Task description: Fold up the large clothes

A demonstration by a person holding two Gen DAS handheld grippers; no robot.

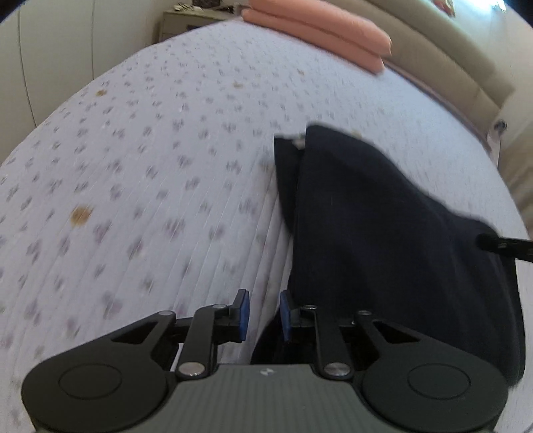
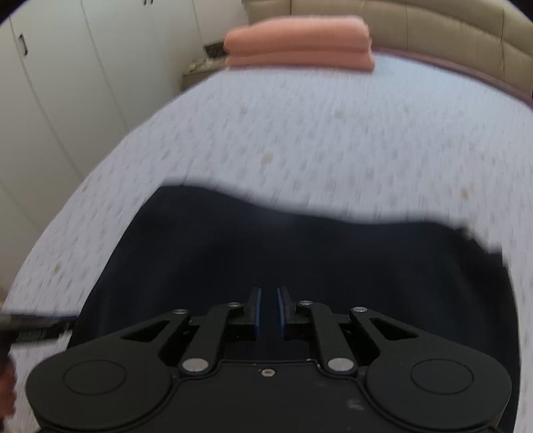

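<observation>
A dark navy garment (image 1: 383,226) lies on the bed, to the right in the left wrist view and across the lower middle of the right wrist view (image 2: 283,253). My left gripper (image 1: 263,314) is at the garment's near left edge, its blue pads a small gap apart, with dark cloth showing low between them. My right gripper (image 2: 269,308) hovers over the garment's near edge, pads a narrow gap apart with nothing visibly pinched. The right gripper's tip (image 1: 503,246) shows at the right edge of the left wrist view. Both views are motion-blurred.
The bed (image 1: 150,166) has a pale floral sheet. A folded salmon-pink blanket (image 2: 299,45) lies at its far end against a beige padded headboard (image 2: 449,36). White wardrobe doors (image 2: 66,83) stand on the left, with a nightstand (image 1: 186,23) in the corner.
</observation>
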